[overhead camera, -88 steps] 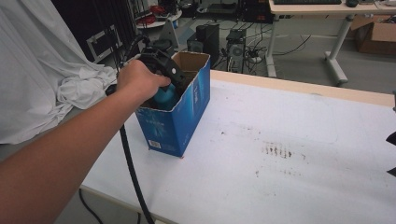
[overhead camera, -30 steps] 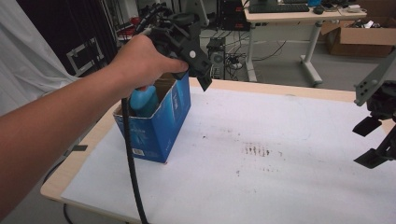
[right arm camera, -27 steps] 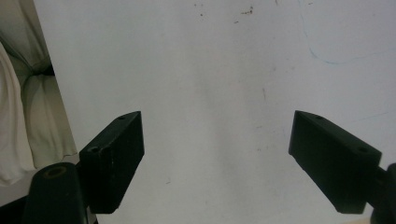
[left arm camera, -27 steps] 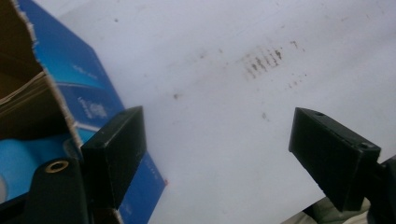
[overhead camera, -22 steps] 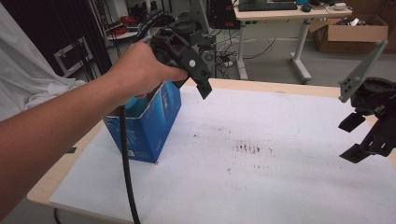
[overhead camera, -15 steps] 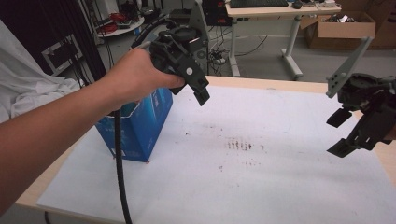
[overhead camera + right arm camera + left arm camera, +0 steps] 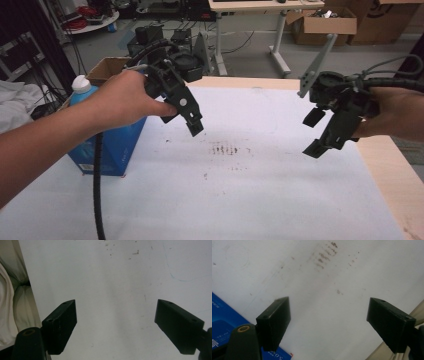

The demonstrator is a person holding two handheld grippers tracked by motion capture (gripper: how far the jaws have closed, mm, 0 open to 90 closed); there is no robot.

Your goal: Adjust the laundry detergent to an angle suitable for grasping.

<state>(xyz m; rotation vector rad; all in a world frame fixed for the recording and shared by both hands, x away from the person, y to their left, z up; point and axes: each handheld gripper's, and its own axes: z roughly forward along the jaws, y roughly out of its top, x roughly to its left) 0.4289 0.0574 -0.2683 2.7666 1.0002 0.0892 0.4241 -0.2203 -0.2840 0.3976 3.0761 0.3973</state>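
- Blue box standing upright at the table's near-left edge, with a blue bottle poking its white cap above the rim, inside the box on its left side.
- Left gripper hovering just right of the box and above the table, jaws spread wide and empty; holding nothing between the black pads in the left gripper view, only bare white tabletop and a corner of the box at lower left.
- Right gripper hanging well right of the box, past the dark smudges, jaws likewise gaping and carrying nothing.
- Judging the work in hand as dealing with the box and its bottle, neither gripper yet touching either.
- Risking a tipped box: reaching in one-handed and catching the cardboard wall with a pad, and sliding or toppling it off the nearby edge.
- Risking a slipped bottle: pinching the smooth rounded cap instead of the neck or body.
- Risking a snag: letting the left cable, draped right against the box front, drag it along.
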